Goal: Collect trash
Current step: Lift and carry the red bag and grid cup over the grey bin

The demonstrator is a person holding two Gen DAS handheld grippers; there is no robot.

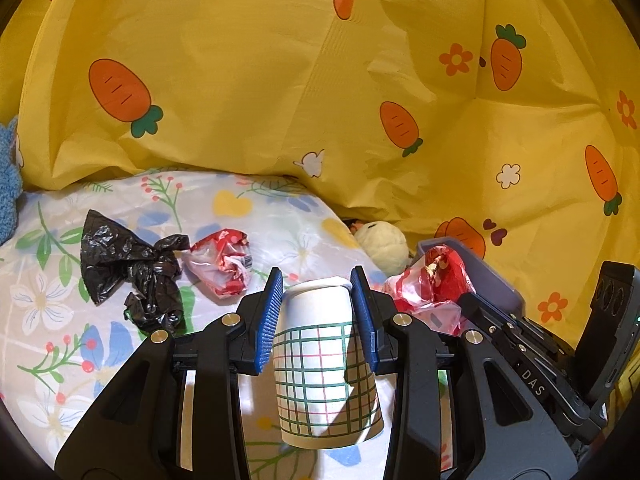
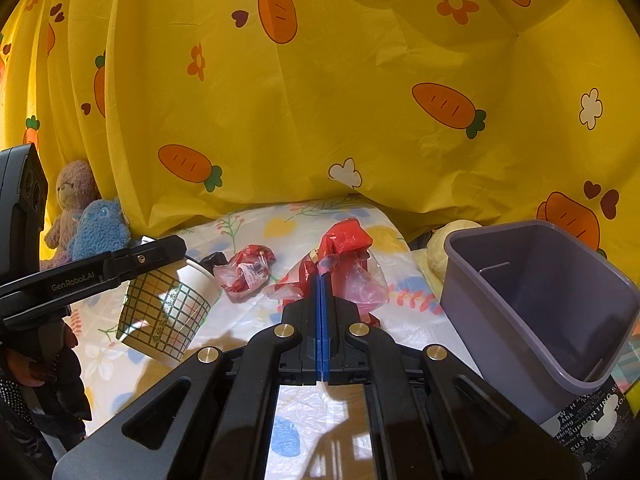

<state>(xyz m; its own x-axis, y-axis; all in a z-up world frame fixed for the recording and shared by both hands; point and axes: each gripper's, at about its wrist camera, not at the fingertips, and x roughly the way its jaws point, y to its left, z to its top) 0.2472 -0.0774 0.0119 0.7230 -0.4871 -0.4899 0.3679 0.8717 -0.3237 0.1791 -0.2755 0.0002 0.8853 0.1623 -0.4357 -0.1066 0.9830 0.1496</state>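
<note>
In the left wrist view my left gripper [image 1: 316, 280] is shut on a white paper cup [image 1: 320, 360] with a green and red grid, held off the bed with its wide end toward the camera. My right gripper [image 2: 322, 280] is shut on a red and clear plastic bag [image 2: 344, 256], lifted just left of the grey bin [image 2: 540, 300]. A crumpled red wrapper [image 1: 224, 260] and a black plastic bag [image 1: 132, 268] lie on the flowered bedsheet [image 1: 48, 320]. The right wrist view shows the cup [image 2: 168, 312] at the left with one left finger [image 2: 152, 252] on it.
A yellow carrot-print cloth [image 1: 280, 80] hangs behind the bed. A cream plush [image 1: 382, 246] sits between bedsheet and bin [image 1: 492, 276]. A brown plush [image 2: 72, 196] and a blue plush [image 2: 100, 228] stand at the far left. A printed bag [image 2: 592, 424] lies under the bin.
</note>
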